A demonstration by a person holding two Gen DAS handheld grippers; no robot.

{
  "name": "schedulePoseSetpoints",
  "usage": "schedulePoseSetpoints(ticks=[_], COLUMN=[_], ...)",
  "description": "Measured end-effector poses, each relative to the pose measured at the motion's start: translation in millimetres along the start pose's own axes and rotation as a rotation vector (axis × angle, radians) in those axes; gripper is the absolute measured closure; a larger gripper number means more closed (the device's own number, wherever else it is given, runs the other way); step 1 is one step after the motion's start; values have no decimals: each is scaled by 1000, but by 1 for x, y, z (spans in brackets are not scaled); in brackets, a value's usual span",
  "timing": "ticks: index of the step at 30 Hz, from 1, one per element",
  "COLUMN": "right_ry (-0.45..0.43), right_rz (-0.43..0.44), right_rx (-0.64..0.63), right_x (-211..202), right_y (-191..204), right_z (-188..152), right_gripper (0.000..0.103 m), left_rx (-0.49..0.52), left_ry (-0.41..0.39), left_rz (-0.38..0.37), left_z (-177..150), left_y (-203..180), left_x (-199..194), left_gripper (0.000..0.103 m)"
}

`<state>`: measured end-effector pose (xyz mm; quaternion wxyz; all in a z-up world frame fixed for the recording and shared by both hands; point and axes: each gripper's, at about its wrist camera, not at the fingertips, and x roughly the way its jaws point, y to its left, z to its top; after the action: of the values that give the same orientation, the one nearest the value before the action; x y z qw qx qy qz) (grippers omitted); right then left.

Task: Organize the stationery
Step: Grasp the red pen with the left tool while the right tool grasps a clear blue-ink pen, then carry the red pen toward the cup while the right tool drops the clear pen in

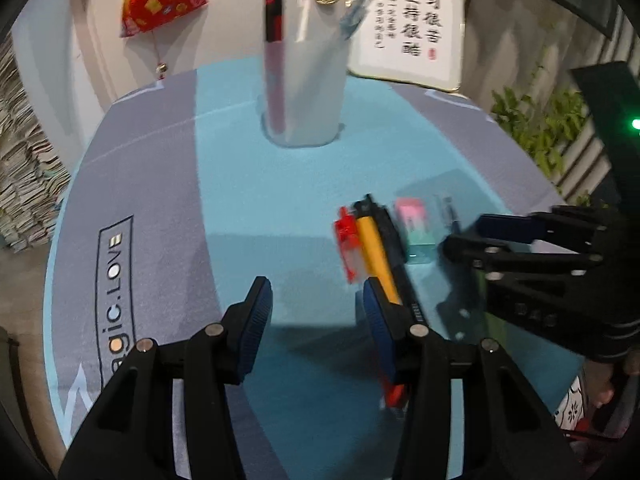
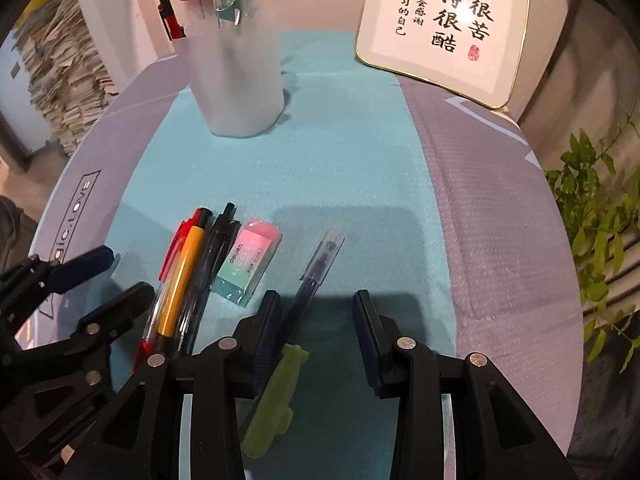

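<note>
**A:** Frosted plastic, that cup (image 2: 236, 80) at the back of the teal mat (image 2: 340, 168), and it already holds a red-and-black pen (image 2: 171, 20) and two clear-capped ones. What's loose on your side?

**B:** A tight bunch near me: red pen (image 2: 176, 248), yellow pen (image 2: 182, 276), black pen (image 2: 208, 272), all touching, then the pink-and-green eraser (image 2: 248, 266) just beside them. The blue pen (image 2: 316, 268) lies apart, its lower end running under my right gripper (image 2: 316, 338). A green rubbery piece (image 2: 276, 396) sits below that.

**A:** Fingers?

**B:** Both pairs spread wide, nothing held. My left gripper (image 1: 316, 322) hovers with its right pad (image 1: 376, 320) over the yellow pen's tail.

**A:** I'd judge the blue one the clean pick

**B:** Agreed. I centre the right fingers across its barrel, not the clear cap, which may slip off. I shift slightly left first, since it sits against my left pad (image 2: 266, 332), then lower until both pads straddle it and close gently
</note>
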<state>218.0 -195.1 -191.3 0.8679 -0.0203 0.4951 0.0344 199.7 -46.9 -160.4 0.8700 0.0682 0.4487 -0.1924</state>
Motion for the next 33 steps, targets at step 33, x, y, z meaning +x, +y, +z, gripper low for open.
schedulePoseSetpoints(ticks=[33], right_ry=[-122], right_rz=[248], right_rx=[170], right_x=[-36], right_y=[-30], right_z=[20], right_gripper=[90], left_rx=[-31], left_ry=[-105], left_rz=[4], left_z=[30], left_y=[-3], left_x=[-32], left_gripper=[95])
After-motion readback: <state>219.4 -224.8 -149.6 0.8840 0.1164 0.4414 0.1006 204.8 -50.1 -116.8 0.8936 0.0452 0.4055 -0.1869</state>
